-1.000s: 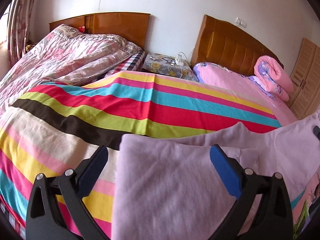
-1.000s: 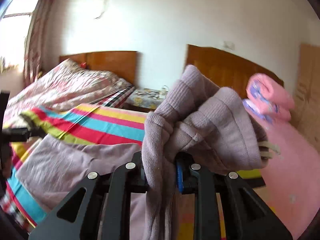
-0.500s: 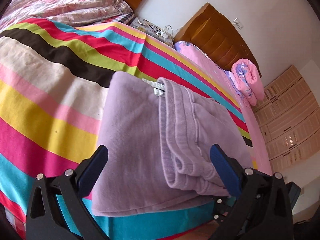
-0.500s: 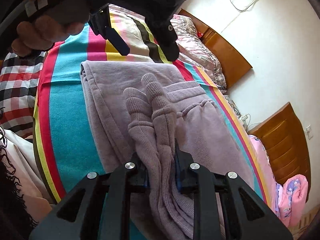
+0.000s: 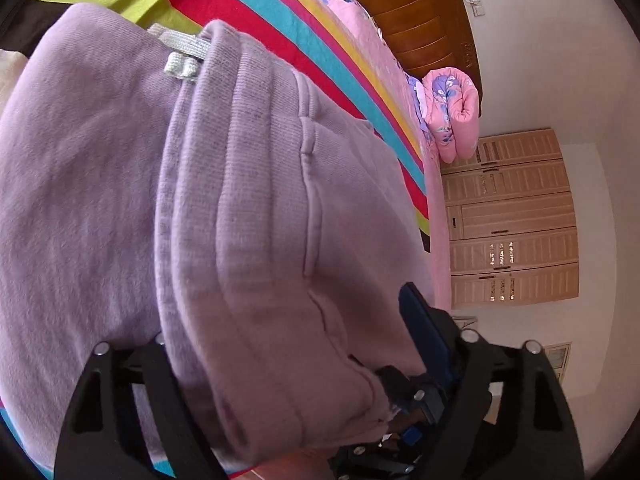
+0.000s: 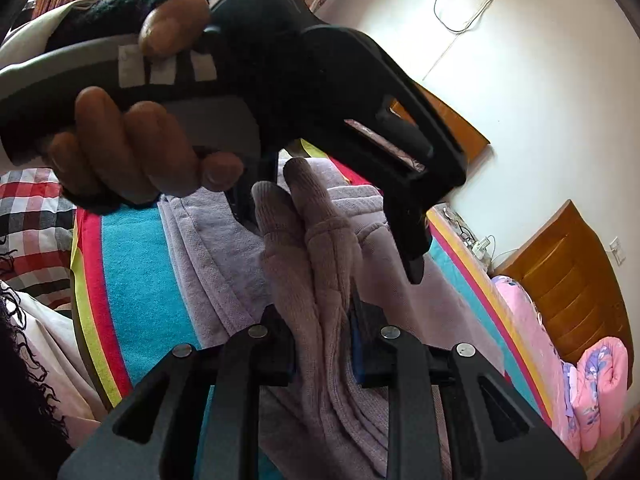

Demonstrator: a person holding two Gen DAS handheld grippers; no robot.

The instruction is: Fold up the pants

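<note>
The lilac knit pants (image 5: 240,208) lie folded on the striped bedspread (image 5: 280,24), waistband and white drawstring (image 5: 184,58) at the far end. My left gripper (image 5: 288,344) is open and straddles the near edge of the fold; its left finger is hidden under the cloth, the blue pad (image 5: 424,332) shows at right. My right gripper (image 6: 322,344) is shut on the ribbed cuffs of the pants (image 6: 316,264), bunched upright between the jaws. The left gripper's body (image 6: 320,92), held in a hand, hangs just above the pants in the right wrist view.
A rolled pink quilt (image 5: 452,112) lies by a wooden headboard (image 5: 424,28). A slatted wardrobe (image 5: 512,220) stands past the bed. A plaid blanket (image 6: 36,216) lies at the bed's left edge, and a nightstand with cables (image 6: 476,240) is by the wall.
The left gripper has dropped low and close over the folded pants. The right gripper has stayed shut on the cuffs, and the left gripper's body now crowds its view.
</note>
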